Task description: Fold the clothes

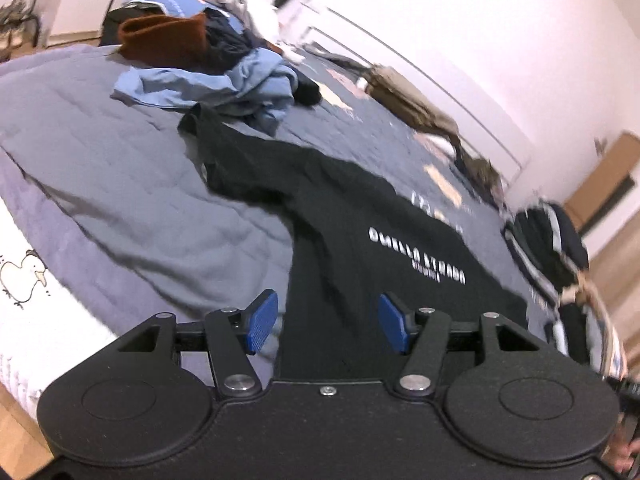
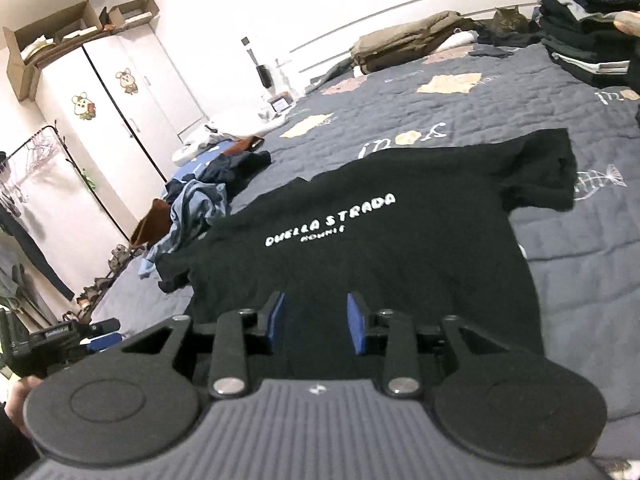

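Both the left gripper [image 1: 327,322] and right gripper [image 2: 316,322] released above the black T-shirt [image 2: 380,240]; unfolded pile [image 1: 208,60] seemingly touching its sleeve.

Black T-shirt [image 2: 400,248] reads "QUELLA STRADA" in white, smaller line beneath unreadable; bedspread [image 2: 520,96] script too unclear.

A bed [image 2: 500,92] under a grey-blue quilt bears a black T-shirt [image 2: 380,240] spread flat. Near it lies a heap of unfolded clothes [image 1: 208,60] — blue, rust, dark. A folded stack [image 2: 588,28] stands well apart — beside what may be a cat [image 2: 510,20].
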A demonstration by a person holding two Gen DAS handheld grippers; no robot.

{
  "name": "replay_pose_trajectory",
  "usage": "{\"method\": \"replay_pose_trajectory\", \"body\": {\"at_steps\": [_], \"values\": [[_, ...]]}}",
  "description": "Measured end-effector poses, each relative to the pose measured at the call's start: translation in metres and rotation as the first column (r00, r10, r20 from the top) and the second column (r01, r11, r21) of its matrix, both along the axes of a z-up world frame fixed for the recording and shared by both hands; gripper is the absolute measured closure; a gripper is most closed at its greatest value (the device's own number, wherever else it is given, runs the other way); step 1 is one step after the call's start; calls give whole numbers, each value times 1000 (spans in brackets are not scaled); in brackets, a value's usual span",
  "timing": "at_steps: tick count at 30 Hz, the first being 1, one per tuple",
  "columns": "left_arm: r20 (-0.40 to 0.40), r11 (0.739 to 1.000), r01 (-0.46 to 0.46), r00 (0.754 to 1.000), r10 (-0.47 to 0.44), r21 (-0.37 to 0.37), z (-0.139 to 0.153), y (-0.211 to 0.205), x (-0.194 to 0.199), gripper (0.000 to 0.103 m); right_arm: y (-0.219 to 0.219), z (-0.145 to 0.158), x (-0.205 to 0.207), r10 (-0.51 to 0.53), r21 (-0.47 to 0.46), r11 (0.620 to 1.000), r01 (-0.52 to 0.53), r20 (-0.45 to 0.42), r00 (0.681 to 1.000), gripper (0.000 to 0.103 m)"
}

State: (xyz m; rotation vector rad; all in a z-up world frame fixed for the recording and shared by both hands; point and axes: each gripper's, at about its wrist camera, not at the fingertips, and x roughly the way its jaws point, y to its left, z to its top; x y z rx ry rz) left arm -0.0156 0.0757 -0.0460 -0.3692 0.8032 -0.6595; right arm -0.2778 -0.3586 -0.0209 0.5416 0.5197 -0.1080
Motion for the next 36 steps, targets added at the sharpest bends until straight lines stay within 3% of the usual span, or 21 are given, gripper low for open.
{"method": "replay_pose_trajectory", "body": {"at_steps": [13, 16, 21, 26, 31, 36], "values": [[-16, 997, -61, 998, 61, -41, 4, -20, 31, 47, 5, -4, 41, 44, -27, 999, -44, 10, 999, 69], [20, 1000, -24, 1000, 24, -4, 5, -25, 29, 47, 3, -7, 45, 50, -28, 998, -50, 2, 999, 69], [55, 988, 94, 993, -101, 123, -4, -25, 15, 47, -4, -15, 32, 46, -28, 998, -47, -47, 998, 69], [66, 926, 247, 959, -276, 285, -13, -27, -15, 47, -15, -27, 8, 20, -33, 999, -26, -149, 989, 69], [25, 805, 432, 876, -482, 407, -22, -33, -52, 47, -19, -26, -15, 22, -84, 996, -42, -231, 973, 69], [-39, 691, 500, 823, -566, 521, -42, -31, -80, 48, -22, -23, -44, 28, -149, 986, -80, -320, 947, 69]]}}
